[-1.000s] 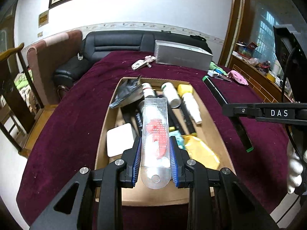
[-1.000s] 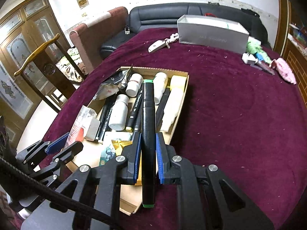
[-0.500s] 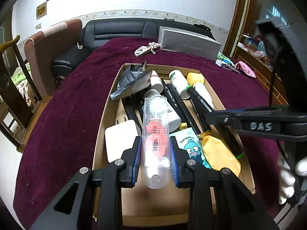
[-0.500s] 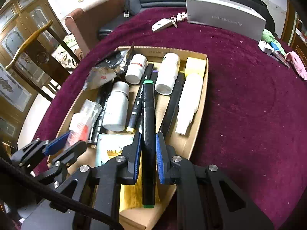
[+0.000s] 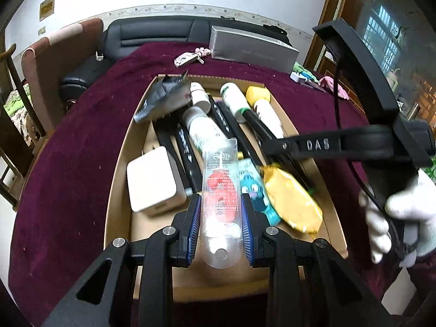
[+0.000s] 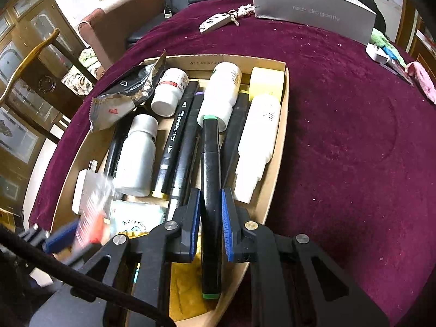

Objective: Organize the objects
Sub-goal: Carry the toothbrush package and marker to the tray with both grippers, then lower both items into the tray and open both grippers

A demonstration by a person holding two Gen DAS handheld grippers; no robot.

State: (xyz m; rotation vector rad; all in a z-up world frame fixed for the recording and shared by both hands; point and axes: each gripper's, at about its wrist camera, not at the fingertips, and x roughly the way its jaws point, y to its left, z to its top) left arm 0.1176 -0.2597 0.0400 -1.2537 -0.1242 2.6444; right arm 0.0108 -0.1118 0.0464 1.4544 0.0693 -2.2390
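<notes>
Right gripper (image 6: 209, 226) now lower, over cardboard tray (image 6: 280, 147); fingers clamped on black marker (image 6: 210, 163), not yet released. Left gripper (image 5: 219, 224) fingers clamped on clear blister pack (image 5: 221, 190), above tray's near end. Both placements pending.

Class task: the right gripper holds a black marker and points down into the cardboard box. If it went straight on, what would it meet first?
Probably the white bottle just beyond the black marker tip in the cardboard box, though depth is uncertain.
</notes>
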